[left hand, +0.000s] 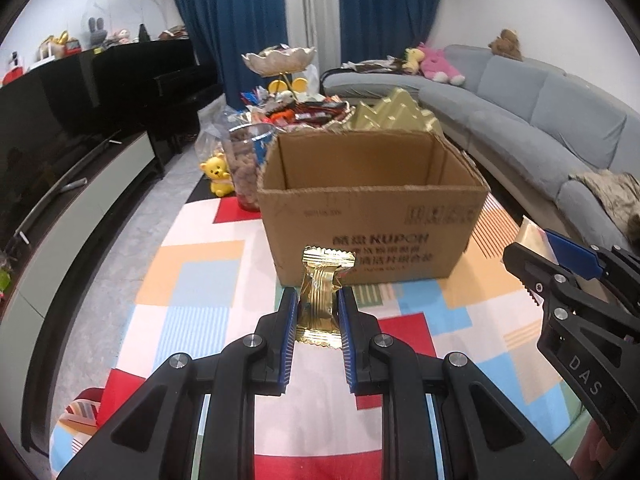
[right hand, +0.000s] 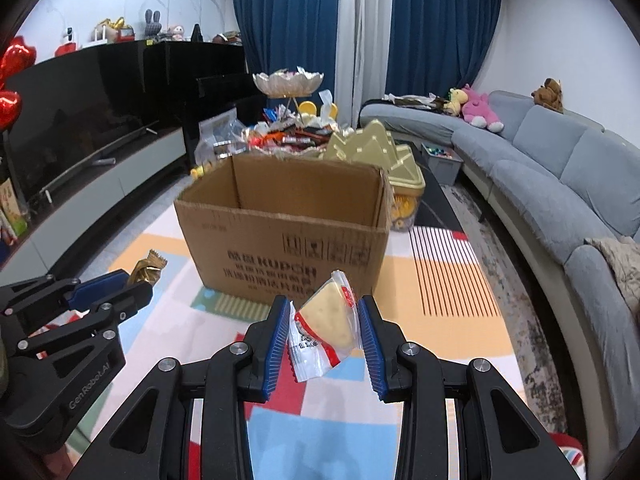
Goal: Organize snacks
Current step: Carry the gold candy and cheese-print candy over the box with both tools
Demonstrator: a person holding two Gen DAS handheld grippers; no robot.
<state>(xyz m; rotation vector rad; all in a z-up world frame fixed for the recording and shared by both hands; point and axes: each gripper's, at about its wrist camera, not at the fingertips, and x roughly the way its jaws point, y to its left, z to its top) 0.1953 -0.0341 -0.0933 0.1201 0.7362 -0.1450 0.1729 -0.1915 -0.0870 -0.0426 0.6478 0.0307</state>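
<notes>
Gold-wrapped candy [left hand: 318, 298] stands upright, clamped by the left gripper [left hand: 318, 312]; right gripper [right hand: 325, 322] clamps a wedge-shaped snack [right hand: 326, 322], tip upward, facing the cardboard box [left hand: 372, 204].

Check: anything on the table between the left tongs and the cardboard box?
Nothing but bare patterned tablecloth. In the left wrist view the left tongs grip a gold-wrapped snack, whose tip overlaps the cardboard box front.

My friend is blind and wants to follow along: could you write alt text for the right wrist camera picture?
The right gripper pinches a clear-wrapped triangular pale yellow snack in front of an open cardboard box on a colourful patchwork tabletop. At lower left, the left gripper holds a gold-wrapped candy. Behind the box are piled snacks and a grey sofa.
</notes>
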